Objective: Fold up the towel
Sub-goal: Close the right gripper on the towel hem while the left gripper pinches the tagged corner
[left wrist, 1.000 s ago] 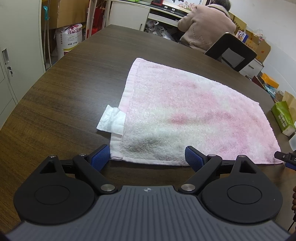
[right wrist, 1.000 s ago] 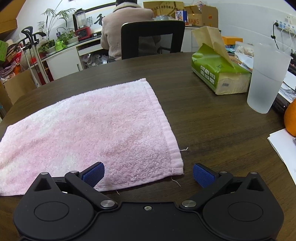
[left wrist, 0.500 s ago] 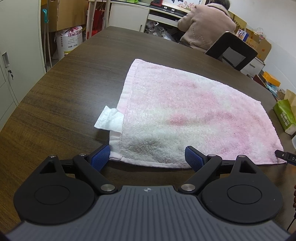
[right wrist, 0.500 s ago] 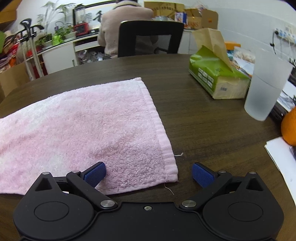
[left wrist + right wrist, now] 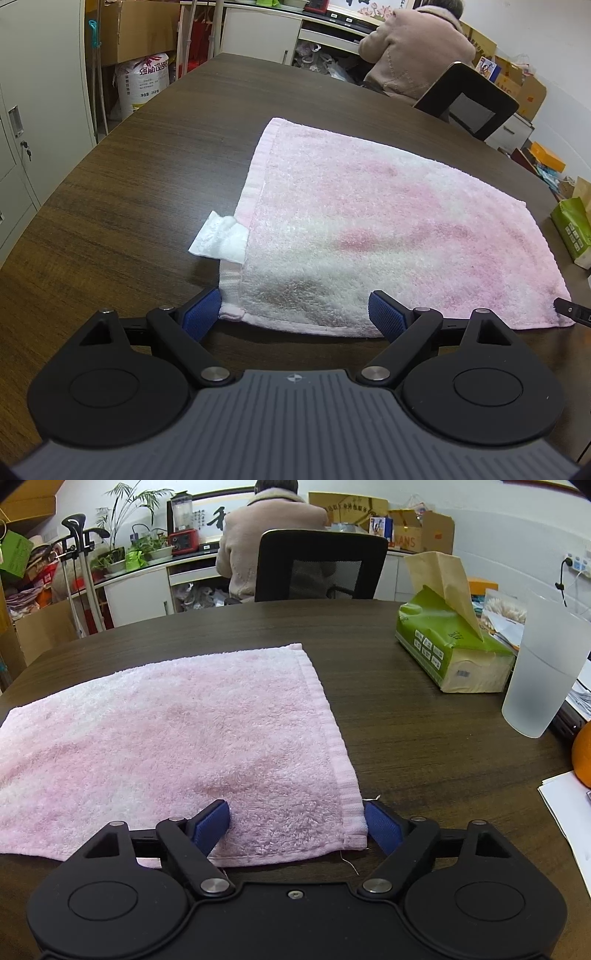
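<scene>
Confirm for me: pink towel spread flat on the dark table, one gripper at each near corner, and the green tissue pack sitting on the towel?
Not quite. The right wrist view shows the green tissue pack on bare table, well apart from the towel. The rest holds.

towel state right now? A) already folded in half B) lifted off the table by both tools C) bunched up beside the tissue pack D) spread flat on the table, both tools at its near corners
D. The pink towel lies spread in one flat layer on the table, with the left tool straddling its near left corner and the right tool, jaws closing, straddling its near right corner.
</scene>
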A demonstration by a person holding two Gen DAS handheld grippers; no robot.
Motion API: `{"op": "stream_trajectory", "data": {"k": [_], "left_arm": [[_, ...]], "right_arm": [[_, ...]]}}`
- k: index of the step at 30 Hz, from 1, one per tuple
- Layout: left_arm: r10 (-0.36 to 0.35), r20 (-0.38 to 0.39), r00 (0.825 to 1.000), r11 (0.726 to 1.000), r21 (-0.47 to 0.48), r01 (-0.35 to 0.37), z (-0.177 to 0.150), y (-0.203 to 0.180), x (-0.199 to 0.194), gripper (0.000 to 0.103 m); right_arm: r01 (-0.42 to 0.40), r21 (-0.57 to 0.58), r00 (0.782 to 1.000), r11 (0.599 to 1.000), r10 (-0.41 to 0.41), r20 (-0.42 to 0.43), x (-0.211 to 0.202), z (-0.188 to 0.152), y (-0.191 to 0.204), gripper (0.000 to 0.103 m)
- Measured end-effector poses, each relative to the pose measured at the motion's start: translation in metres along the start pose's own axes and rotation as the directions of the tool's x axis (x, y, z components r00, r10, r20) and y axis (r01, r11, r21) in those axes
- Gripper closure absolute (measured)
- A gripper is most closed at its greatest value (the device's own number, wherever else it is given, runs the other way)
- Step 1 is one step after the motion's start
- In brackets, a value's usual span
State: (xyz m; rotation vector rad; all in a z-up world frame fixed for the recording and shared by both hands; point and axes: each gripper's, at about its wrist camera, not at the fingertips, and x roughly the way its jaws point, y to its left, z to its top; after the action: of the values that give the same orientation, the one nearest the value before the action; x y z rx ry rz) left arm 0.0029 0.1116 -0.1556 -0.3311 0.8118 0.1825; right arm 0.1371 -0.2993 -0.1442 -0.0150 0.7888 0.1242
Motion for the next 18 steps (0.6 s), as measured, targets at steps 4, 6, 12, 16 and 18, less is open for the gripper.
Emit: {"op": "stream_trajectory", "data": {"k": [4,6,12,16,18], "left_arm": [[-0.002,0.0,1.0,1.0,-0.006,0.002,0.0,-0.001,0.001,0.017],[-0.003,-0.001,1.0,1.0,-0.005,0.003,0.0,-0.002,0.001,0.017],[-0.002,0.004,1.0,1.0,-0.006,0.002,0.0,-0.002,0.002,0.021],[-0.002,0.005,1.0,1.0,-0.012,0.002,0.002,-0.001,0.003,0.026],[-0.005,0.005,1.0,1.0,-0.023,0.005,0.003,0.0,0.003,0.026]], "right_arm": [[-0.022,-0.014,1.0,1.0,0.022,-0.009,-0.002,0.002,0.002,0.041],[-0.027,-0.009,1.0,1.0,0.027,-0.011,-0.002,0.002,0.002,0.041],[-0.054,0.08,0.998,0.995,0.056,-0.02,-0.005,0.003,-0.009,0.04],[-0.057,0.106,0.998,0.993,0.059,-0.021,-0.006,0.003,-0.013,0.041],[-0.054,0.115,0.998,0.992,0.057,-0.021,-0.006,0.003,-0.014,0.046]]}}
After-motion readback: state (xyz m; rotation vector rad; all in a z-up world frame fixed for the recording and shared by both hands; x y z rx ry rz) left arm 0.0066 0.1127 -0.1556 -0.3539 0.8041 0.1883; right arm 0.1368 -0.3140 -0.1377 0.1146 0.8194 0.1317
